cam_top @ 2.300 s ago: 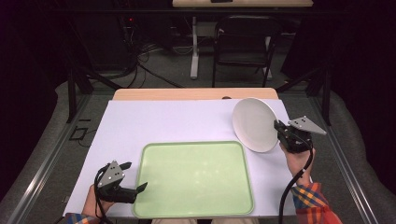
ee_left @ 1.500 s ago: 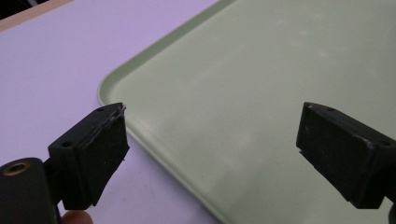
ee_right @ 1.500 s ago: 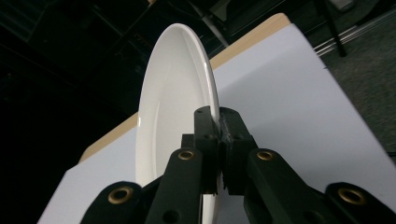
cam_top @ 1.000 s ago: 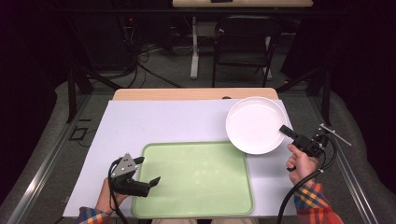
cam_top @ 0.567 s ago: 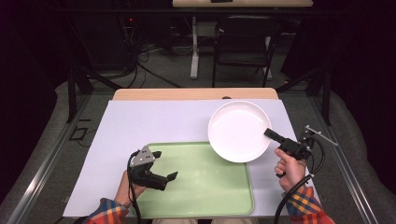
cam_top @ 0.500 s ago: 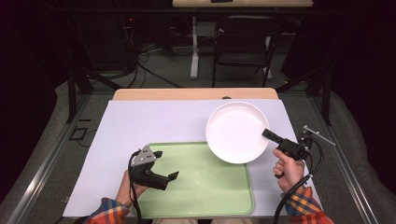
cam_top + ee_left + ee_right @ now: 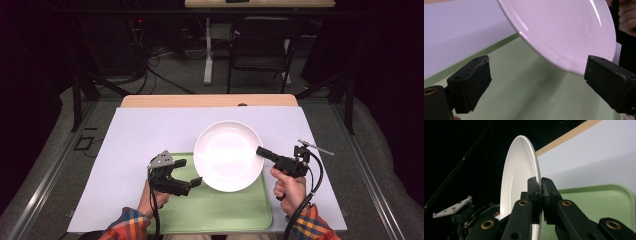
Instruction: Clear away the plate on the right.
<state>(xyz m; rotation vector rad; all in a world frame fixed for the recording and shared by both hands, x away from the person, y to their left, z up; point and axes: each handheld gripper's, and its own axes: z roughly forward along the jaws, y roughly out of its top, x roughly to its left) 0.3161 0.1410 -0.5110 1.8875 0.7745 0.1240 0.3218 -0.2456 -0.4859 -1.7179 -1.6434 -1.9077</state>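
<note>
A round white plate [image 7: 228,155] hangs above the upper right part of the light green tray [image 7: 220,210], held by its right rim. My right gripper [image 7: 261,151] is shut on that rim; in the right gripper view its jaws pinch the plate [image 7: 520,177] edge-on. My left gripper [image 7: 191,175] stands open over the tray's left half, its jaws at the plate's lower left rim. In the left gripper view the plate [image 7: 564,30] tilts above the tray [image 7: 529,97], its edge close to the right fingertip [image 7: 610,87], with nothing clamped.
A white sheet [image 7: 150,135] covers the table, with a wooden edge [image 7: 210,101] at the back. Beyond the table stand a chair [image 7: 260,45], a desk leg and cables on the floor. The left gripper shows low left in the right gripper view [image 7: 461,216].
The right gripper has carried the plate leftward from the table's right side to over the tray. The left gripper has moved right and forward, up to the plate's lower left rim.
</note>
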